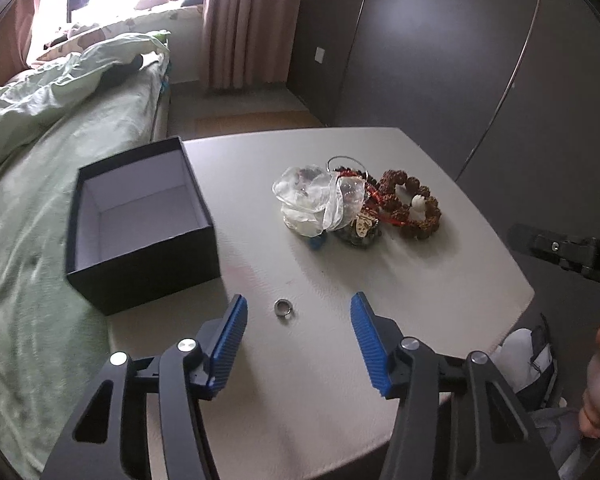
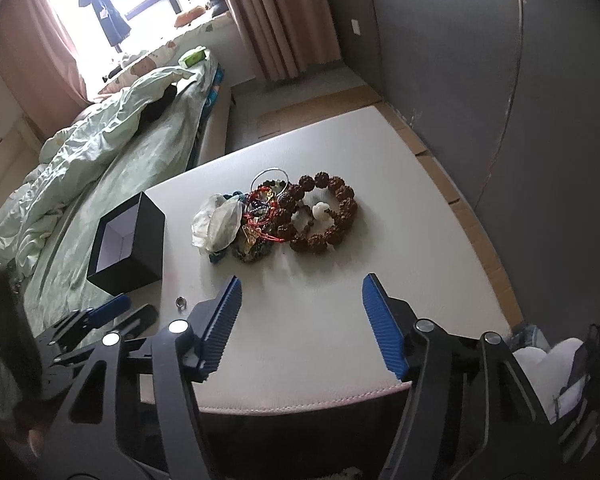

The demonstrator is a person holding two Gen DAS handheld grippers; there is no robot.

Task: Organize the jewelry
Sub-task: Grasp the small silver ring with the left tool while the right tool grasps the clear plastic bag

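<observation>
Currently your table (image 1: 440, 320) carries an open black box (image 1: 140, 224) at its left edge, empty inside. Jewelry pile (image 1: 360, 204) sits mid-table: brown bead bracelet (image 1: 414, 204), plastic bag (image 1: 316, 200). Left gripper (image 1: 296, 312) spread wide, silver ring (image 1: 284, 307) lying between its tips. Right gripper (image 2: 300, 296) also spread, holding nothing.

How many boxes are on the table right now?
1. The open black box sits at the table's left edge beside the bed, empty as far as visible; a silver ring lies near it.
</observation>
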